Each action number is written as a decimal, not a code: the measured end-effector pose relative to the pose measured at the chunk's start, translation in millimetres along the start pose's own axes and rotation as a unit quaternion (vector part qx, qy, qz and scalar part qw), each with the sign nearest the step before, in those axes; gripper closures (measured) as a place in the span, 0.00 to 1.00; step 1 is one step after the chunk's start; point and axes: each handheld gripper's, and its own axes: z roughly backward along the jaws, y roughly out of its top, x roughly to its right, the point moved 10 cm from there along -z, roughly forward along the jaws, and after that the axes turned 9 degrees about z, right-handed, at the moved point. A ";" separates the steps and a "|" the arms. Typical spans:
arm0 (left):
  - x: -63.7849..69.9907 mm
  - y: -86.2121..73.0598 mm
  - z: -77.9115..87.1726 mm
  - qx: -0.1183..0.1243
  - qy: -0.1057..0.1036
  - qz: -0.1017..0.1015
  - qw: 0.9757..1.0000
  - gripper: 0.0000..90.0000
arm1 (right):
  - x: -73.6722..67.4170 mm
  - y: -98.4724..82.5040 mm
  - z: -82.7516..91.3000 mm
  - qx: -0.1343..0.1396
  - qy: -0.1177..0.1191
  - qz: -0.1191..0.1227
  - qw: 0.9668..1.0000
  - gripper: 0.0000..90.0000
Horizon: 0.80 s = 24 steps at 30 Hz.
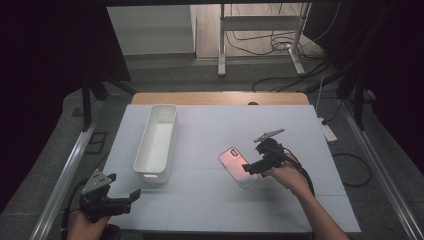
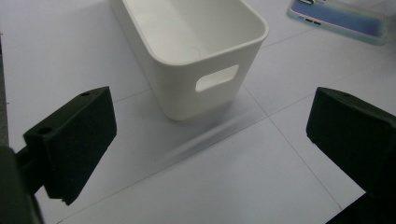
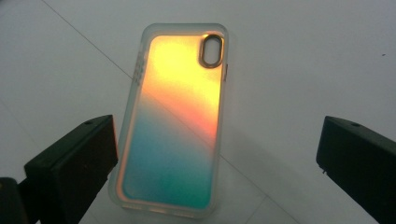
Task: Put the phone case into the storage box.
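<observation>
A phone case (image 1: pixel 238 166) is seen lying flat on the white table (image 1: pixel 210 200), right of the middle. The right hand-held gripper (image 1: pixel 256 166) is held just over its right edge, near the end closest to the person. In the right gripper view, the case (image 3: pixel 173 121) is seen between the two black jaws, closer to the left jaw, whose tip overlaps the case's near corner in the picture. Whether they touch cannot be told. The jaws are spread wide and nothing is pinched.

The case is shiny and changes color. It is orange and yellow at the far end and blue-green at the near end. A clear, milky rim runs all around it. An oval camera hole (image 3: pixel 212 50) with a gold ring is cut near the far corner.

A long white bin (image 1: pixel 156 143) is set on the left part of the table, well apart from the case. A handle hole (image 2: pixel 216 77) is cut in its near end.

The left hand-held gripper (image 1: pixel 125 196) is held at the near left corner of the table, just in front of the bin. Its jaws are spread wide too, and nothing is held between them.
</observation>
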 end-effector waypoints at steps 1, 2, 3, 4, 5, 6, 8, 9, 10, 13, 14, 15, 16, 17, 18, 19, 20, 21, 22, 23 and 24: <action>0.0 0.0 0.0 0.000 0.000 0.000 1.000 0.03 | 0.1 -0.1 -1.3 0.000 -0.001 0.000 1.000 0.00; 0.0 0.0 0.0 0.000 0.000 0.000 1.000 0.03 | -0.1 -0.5 -2.8 0.001 -0.001 -0.001 1.000 0.00; 0.0 0.0 0.0 0.000 0.000 0.000 1.000 0.03 | -0.4 -0.9 -4.0 0.001 -0.001 0.000 1.000 0.00; 0.0 0.0 0.0 0.000 0.000 0.000 1.000 0.03 | -0.4 -0.9 -4.0 0.001 -0.001 0.000 1.000 0.00; 0.1 0.0 0.1 0.000 0.000 -0.001 1.000 0.03 | 0.4 -4.6 -9.2 -0.008 -0.005 0.004 1.000 0.00; 0.1 -0.1 0.1 0.000 0.000 -0.001 1.000 0.03 | 0.4 -4.6 -9.2 -0.008 -0.005 0.004 1.000 0.00; 0.1 0.0 0.1 0.000 0.000 -0.001 1.000 0.03 | 1.9 -8.6 -14.3 -0.015 -0.005 0.002 1.000 0.00; 0.0 0.0 0.2 0.000 -0.001 0.000 1.000 0.03 | 2.4 -9.6 -15.6 -0.017 -0.006 0.001 1.000 0.00; 0.0 0.1 0.1 0.001 -0.001 0.000 1.000 0.03 | 3.0 -11.0 -17.3 -0.019 -0.006 0.000 1.000 0.00; 0.0 0.1 0.2 0.001 -0.001 0.000 1.000 0.03 | 3.9 -13.4 -20.4 -0.023 -0.006 -0.001 1.000 0.00; 0.0 0.1 0.1 0.001 -0.001 0.000 1.000 0.03 | 4.5 -15.8 -23.3 -0.027 -0.007 0.000 1.000 0.00; 0.0 0.1 0.2 0.000 -0.001 -0.001 1.000 0.03 | 4.5 -17.2 -25.1 -0.030 -0.006 -0.001 1.000 0.00; 0.0 0.1 0.2 0.001 -0.001 0.000 1.000 0.03 | 4.6 -18.6 -26.9 -0.033 -0.006 0.000 0.999 0.00; -0.1 0.1 0.2 0.001 -0.001 0.000 1.000 0.03 | 4.9 -20.0 -28.3 -0.038 -0.008 0.001 0.999 0.00; -0.1 0.1 0.2 0.001 -0.001 0.000 1.000 0.03 | 4.9 -20.0 -28.3 -0.038 -0.008 0.001 0.999 0.00; -0.1 0.2 0.2 0.001 -0.001 0.000 1.000 0.03 | 4.9 -21.1 -29.9 -0.041 -0.010 0.004 0.999 0.00; -0.1 0.1 0.2 0.001 -0.001 0.000 1.000 0.03 | 4.8 -22.4 -31.8 -0.045 -0.011 0.009 0.999 0.00; 0.0 0.1 0.2 0.001 -0.001 0.000 1.000 0.03 | 4.8 -23.0 -33.1 -0.048 -0.013 0.009 0.999 0.00; 0.0 0.1 0.2 0.000 -0.001 -0.001 1.000 0.03 | 5.2 -23.9 -34.2 -0.050 -0.014 0.012 0.999 0.00; 0.0 0.1 0.2 0.000 -0.001 -0.001 1.000 0.03 | 5.2 -24.9 -35.7 -0.054 -0.014 0.013 0.998 0.00; 0.0 0.1 0.1 0.001 0.000 0.000 1.000 0.03 | 5.1 -25.7 -36.8 -0.057 -0.014 0.013 0.998 0.00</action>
